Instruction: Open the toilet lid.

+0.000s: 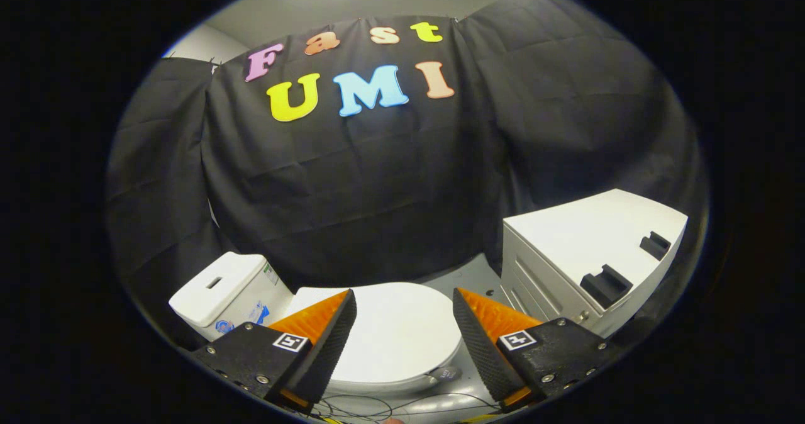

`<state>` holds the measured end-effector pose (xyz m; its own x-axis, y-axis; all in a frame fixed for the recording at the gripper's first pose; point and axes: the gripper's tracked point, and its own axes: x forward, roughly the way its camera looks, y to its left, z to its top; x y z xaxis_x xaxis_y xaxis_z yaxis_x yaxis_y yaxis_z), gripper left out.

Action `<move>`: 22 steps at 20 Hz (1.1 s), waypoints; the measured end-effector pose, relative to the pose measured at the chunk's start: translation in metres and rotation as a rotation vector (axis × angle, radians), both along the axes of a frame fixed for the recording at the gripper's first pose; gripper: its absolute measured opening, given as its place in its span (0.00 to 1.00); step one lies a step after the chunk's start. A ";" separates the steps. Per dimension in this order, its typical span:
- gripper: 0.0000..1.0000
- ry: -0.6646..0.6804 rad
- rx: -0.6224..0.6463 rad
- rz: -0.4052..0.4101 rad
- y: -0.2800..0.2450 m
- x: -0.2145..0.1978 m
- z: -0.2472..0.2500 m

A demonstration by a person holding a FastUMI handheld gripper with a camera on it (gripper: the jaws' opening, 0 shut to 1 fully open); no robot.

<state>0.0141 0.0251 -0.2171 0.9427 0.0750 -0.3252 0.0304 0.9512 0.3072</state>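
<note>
The white toilet lid lies flat and closed on the bowl, seen from above between and beyond my two fingers. The white tank stands at the lid's left end. My gripper hangs open above the lid, apart from it, with nothing between its orange-and-black fingers.
A white cabinet with black handle blocks on top stands just right of the toilet. The grey floor shows between them. Thin cables lie on the floor below the fingers. The black cloth wall rises close behind everything.
</note>
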 end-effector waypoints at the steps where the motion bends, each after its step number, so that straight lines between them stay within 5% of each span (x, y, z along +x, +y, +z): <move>1: 0.95 0.024 0.021 0.003 0.003 -0.002 -0.012; 22: 0.96 0.428 0.237 -0.033 0.028 -0.034 -0.169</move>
<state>-0.0203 0.0530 -0.3858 0.7315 0.1661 -0.6613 0.2301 0.8528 0.4687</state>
